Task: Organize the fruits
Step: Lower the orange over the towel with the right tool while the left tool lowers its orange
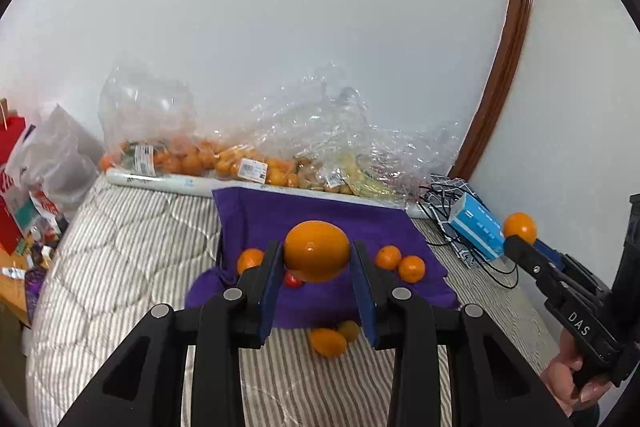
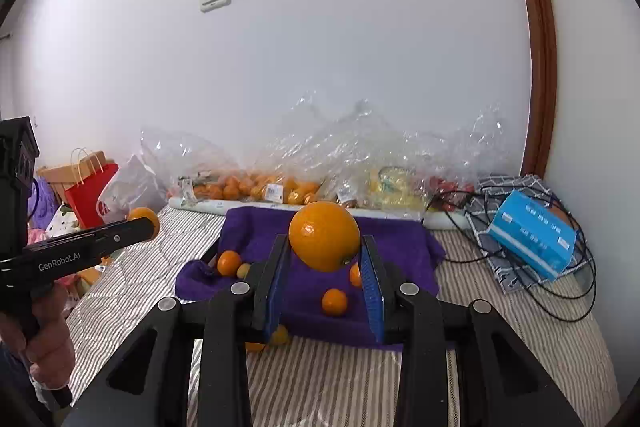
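My left gripper [image 1: 317,259] is shut on a large orange [image 1: 317,250], held above a purple cloth [image 1: 320,211] on the striped bed. My right gripper [image 2: 325,251] is shut on another large orange [image 2: 324,235] above the same cloth [image 2: 392,239]. Small mandarins [image 1: 400,263] and a red tomato [image 1: 293,280] lie on the cloth; two more small fruits [image 1: 329,341] lie on the bed just in front of it. The right gripper with its orange also shows at the right in the left wrist view [image 1: 520,227]; the left gripper shows at the left in the right wrist view [image 2: 144,221].
Clear plastic bags of mandarins [image 1: 192,159] and yellow fruit [image 2: 392,187] line the wall behind the cloth. A blue tissue box [image 2: 532,239] and black cables [image 2: 568,291] lie at the right. Red and white shopping bags [image 2: 96,191] stand left of the bed.
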